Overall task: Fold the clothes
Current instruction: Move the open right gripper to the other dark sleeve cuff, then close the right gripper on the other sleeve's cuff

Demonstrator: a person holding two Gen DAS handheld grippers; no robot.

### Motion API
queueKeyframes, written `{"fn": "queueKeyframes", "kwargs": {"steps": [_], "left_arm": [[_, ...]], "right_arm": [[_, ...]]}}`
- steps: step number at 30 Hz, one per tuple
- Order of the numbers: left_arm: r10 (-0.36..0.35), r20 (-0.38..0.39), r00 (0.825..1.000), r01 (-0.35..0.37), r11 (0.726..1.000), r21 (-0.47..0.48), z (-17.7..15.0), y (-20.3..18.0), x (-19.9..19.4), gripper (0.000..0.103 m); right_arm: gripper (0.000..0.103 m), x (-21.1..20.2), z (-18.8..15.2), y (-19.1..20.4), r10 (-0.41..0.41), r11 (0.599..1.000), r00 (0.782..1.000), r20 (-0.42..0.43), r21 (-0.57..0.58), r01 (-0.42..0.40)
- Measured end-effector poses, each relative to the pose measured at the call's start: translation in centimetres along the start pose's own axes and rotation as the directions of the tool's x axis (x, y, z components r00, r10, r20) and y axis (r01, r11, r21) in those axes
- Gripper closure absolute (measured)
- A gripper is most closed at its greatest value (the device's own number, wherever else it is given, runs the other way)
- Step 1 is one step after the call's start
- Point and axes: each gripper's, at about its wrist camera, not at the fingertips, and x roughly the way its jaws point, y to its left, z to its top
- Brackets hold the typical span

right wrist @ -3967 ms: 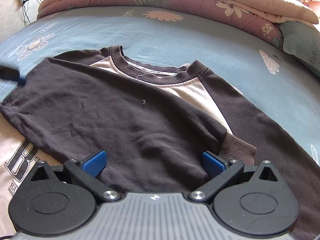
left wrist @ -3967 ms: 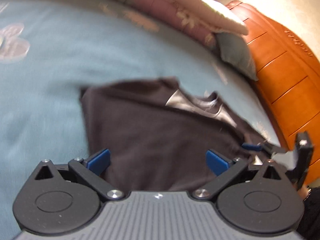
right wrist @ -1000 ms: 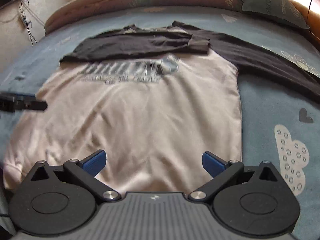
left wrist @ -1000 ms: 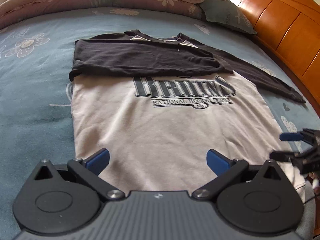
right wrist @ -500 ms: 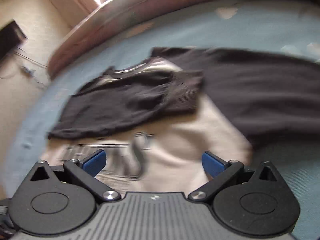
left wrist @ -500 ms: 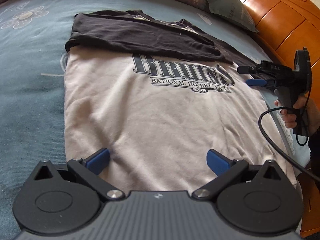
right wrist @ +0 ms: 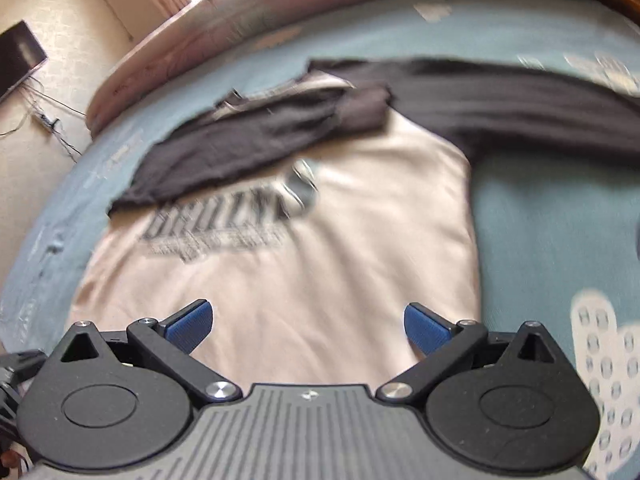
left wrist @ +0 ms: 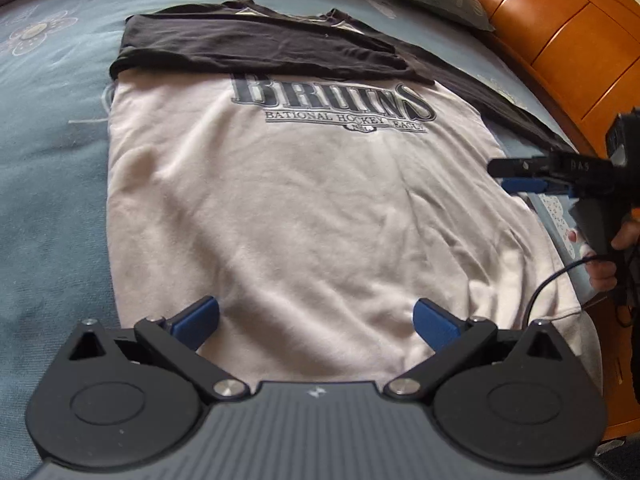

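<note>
Nearest the lens in the left wrist view, the left gripper (left wrist: 316,320) hangs over the lower hem of the sweatshirt (left wrist: 304,208), its jaws spread wide with nothing between them, probably so that it is ready to take the hem or hold the cloth flat. The right gripper (right wrist: 308,326) hovers likewise over the right side of the pale body, jaws apart and empty; in the left wrist view it shows at the garment's right edge, held by a hand (left wrist: 612,252) with a cable trailing down from it. The sweatshirt lies face up and spread flat on the bed (left wrist: 48,168), its printed lettering (left wrist: 332,100) readable, a lie that suits folding since the cloth is smooth and the seams are easy to find. Farther on, the left sleeve (left wrist: 256,50) is laid across the chest just above the lettering, its cuff reaching the right shoulder, while the right sleeve (right wrist: 520,108) stretches straight out over the blue sheet. So the garment is partly folded, one sleeve in and one out, and the right gripper seems placed on the side where that outstretched sleeve lies. Beyond are the rolled quilt (right wrist: 280,12) and the wooden headboard (left wrist: 560,32).
</note>
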Motion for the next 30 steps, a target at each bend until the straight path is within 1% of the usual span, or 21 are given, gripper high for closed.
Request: {"fn": "queueKeyframes", "kwargs": {"steps": [1,4,7,11,15,21,26,27,30], "left_arm": [[0.007,0.001,1.000,-0.007,1.000,-0.013,-0.1,0.3,-0.2,0.001],[0.017,0.009,1.000,-0.016,0.999,-0.028,0.0,0.6,-0.7,0.001],[0.024,0.009,1.000,-0.024,0.999,-0.027,0.6,0.0,-0.7,0.001],[0.014,0.014,1.000,-0.014,1.000,0.009,2.0,-2.3,0.0,0.001],[-0.013,0.033,0.999,0.011,0.999,0.039,3.9,-4.5,0.6,0.001],[-0.039,0.044,0.998,0.036,0.997,0.061,6.7,-6.7,2.3,0.001],[-0.039,0.027,0.999,0.037,0.996,0.078,7.7,-7.7,3.8,0.001],[-0.038,0.024,0.999,0.036,0.996,0.080,7.8,-7.8,4.0,0.001],[-0.039,0.016,0.999,0.038,0.996,0.076,8.1,-8.0,4.6,0.001]], "right_arm": [[0.000,-0.3,-0.6,-0.9,-0.003,1.000,1.000,0.008,0.022,0.003],[0.000,-2.9,-0.7,-5.3,-0.019,0.987,0.996,0.089,0.164,0.005],[0.000,-5.4,-0.8,-9.7,-0.047,0.954,0.985,0.166,0.301,-0.006],[0.000,-8.8,-1.0,-15.6,-0.099,0.880,0.960,0.260,0.473,-0.037],[0.000,-11.9,-1.1,-21.4,-0.164,0.781,0.926,0.339,0.618,-0.087],[0.000,-12.0,0.3,-27.2,-0.216,0.677,0.878,0.428,0.713,-0.181],[0.000,-12.1,1.5,-32.1,-0.268,0.581,0.829,0.491,0.769,-0.267],[0.000,-12.0,1.8,-32.8,-0.279,0.568,0.820,0.500,0.774,-0.279],[0.000,-11.4,2.8,-33.4,-0.297,0.589,0.806,0.512,0.763,-0.267]]}}
